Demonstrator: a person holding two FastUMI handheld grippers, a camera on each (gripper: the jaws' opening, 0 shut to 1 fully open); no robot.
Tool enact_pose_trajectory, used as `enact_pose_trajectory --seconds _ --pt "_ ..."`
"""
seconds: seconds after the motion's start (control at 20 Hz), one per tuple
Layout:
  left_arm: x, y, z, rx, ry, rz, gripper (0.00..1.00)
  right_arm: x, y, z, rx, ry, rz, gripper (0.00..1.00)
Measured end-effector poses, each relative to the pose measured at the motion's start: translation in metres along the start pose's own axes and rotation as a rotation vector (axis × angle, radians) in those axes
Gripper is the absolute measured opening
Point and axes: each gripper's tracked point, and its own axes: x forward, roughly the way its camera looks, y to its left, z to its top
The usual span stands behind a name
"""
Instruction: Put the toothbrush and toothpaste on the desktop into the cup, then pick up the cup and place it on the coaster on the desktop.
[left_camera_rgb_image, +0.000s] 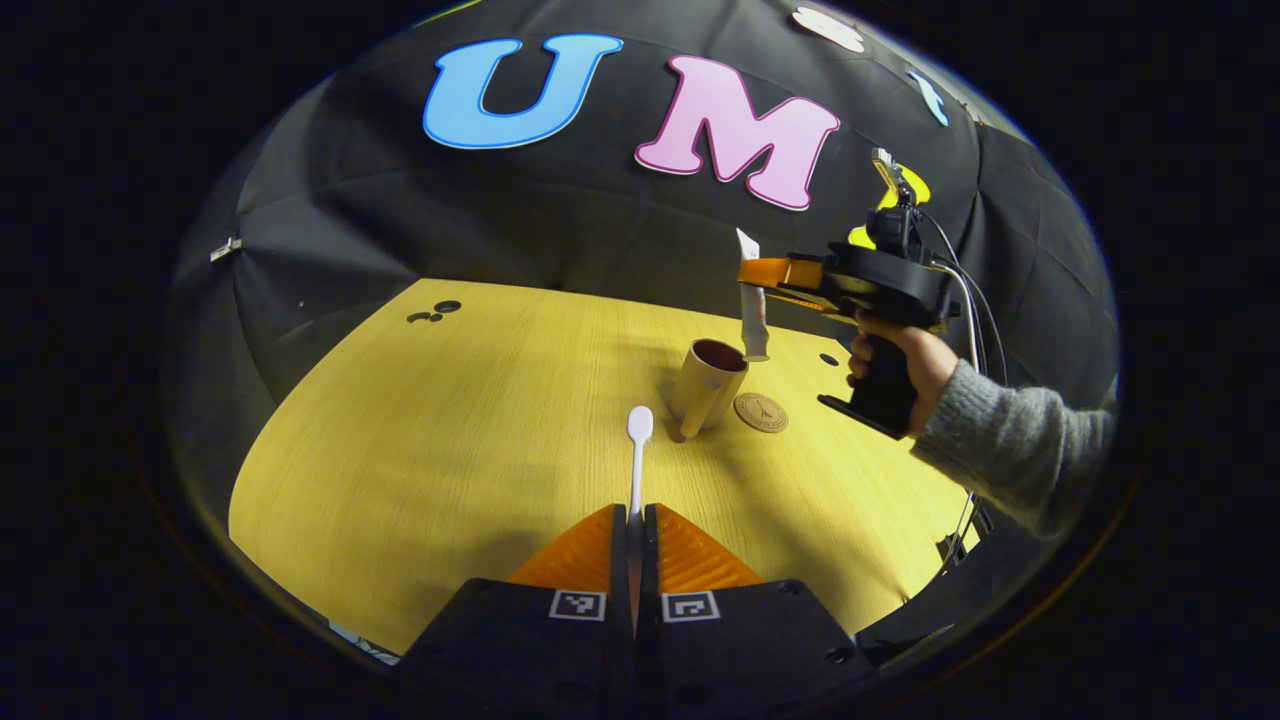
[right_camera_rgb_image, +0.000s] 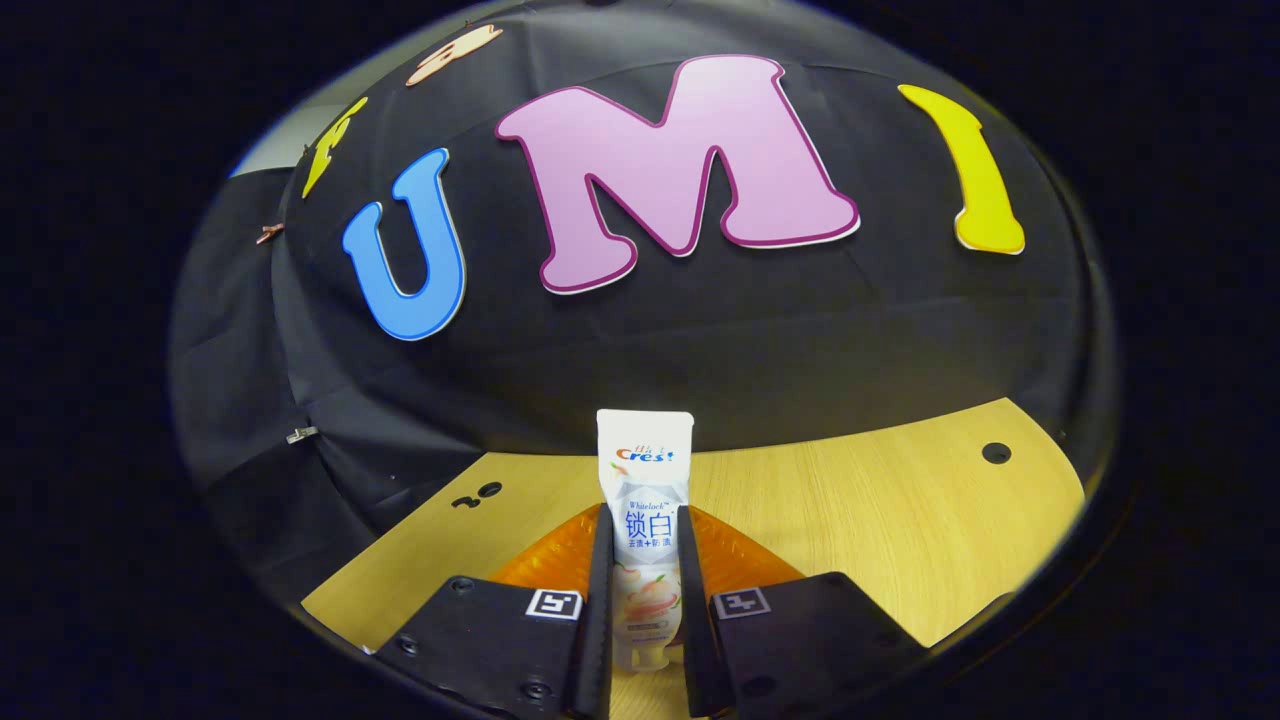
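Above the wooden surface (left_camera_rgb_image: 420, 440), my right claw (left_camera_rgb_image: 752, 272) is closed on the toothpaste (left_camera_rgb_image: 752, 310), both fingers pressing its flat sides; seen from the left gripper view, the tube hangs upright, cap end down, just over the far rim of the cup (left_camera_rgb_image: 708, 385). From the right gripper view the same toothpaste (right_camera_rgb_image: 645, 520) stands between the fingers with its crimped end pointing away from me. My left claw (left_camera_rgb_image: 636, 520) is clamped on the handle of the toothbrush (left_camera_rgb_image: 638, 455), whose long axis runs straight ahead, head outward, toward the cup's near side (the cup stands upright, mouth open, with the coaster (left_camera_rgb_image: 761, 412) just beside it on the right). The right hand (left_camera_rgb_image: 895, 365) is the nearer to the cup; I judge that lowering the tube along its own axis into the mouth is the coming move.
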Motion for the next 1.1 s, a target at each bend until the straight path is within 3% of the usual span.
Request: enact_pose_trajectory --seconds 0.25,0.75,1.1 --pt "0.018 0.0 0.01 -0.022 -0.033 -0.033 0.06 0.026 -0.006 -0.017 -0.045 -0.044 0.0 0.33" --pt "0.08 -0.015 0.07 -0.086 -0.205 -0.111 0.06 0.03 -0.013 -0.044 -0.078 -0.102 0.007 0.33" --pt "0.104 -0.022 0.088 -0.092 -0.271 -0.097 0.06 0.03 -0.011 -0.063 -0.115 -0.089 0.024 0.39"
